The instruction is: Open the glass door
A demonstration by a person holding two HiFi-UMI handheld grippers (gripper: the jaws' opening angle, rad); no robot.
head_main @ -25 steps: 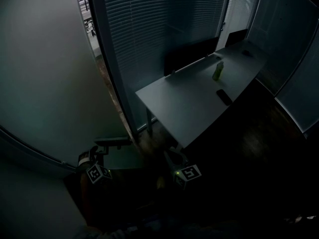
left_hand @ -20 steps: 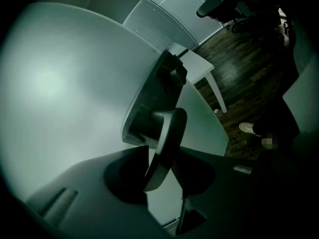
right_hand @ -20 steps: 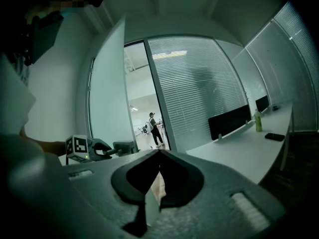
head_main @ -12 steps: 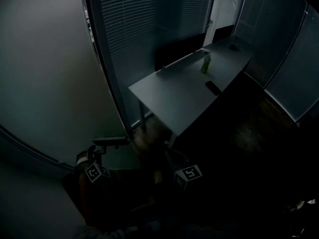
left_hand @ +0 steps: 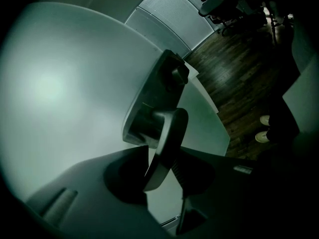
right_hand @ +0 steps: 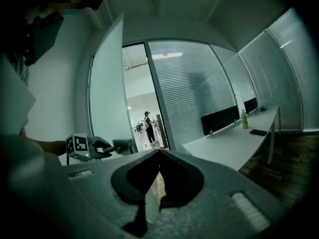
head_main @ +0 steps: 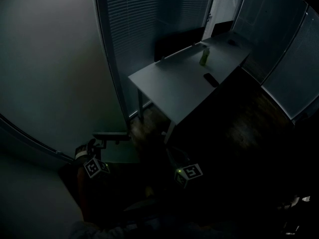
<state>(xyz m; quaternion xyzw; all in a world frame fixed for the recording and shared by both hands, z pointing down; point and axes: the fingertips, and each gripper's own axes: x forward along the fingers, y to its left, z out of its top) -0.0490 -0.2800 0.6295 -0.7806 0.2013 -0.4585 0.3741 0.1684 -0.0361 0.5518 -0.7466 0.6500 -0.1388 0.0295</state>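
— What is the left gripper (right_hand: 107, 146) doing over there?
— It's clamping the lever handle (left_hand: 167, 138) of the glass door (right_hand: 107, 83). The lever is sitting squarely between its jaws, and both are pressing on it.
— And where is the door itself standing?
— It's hanging ajar, swung off its frame into the room, so the bright corridor (right_hand: 139, 98) is showing through the gap. Someone (right_hand: 148, 127) is standing out there, well down the corridor.
— Is the right gripper (right_hand: 159, 153) helping?
— No, it's hovering low, apart from the door and off to the right of the other one. Its jaws are lying closed together and are carrying nothing.
— What's sitting beyond them?
— A pale desk (head_main: 174, 88) is running out from the wall of blinds (head_main: 149, 14). A green bottle (head_main: 204, 57) is standing upright on it, and a dark flat phone (head_main: 211, 79) is lying near the bottle, towards this end. The room is looking very dim, so I'm not making out much else.
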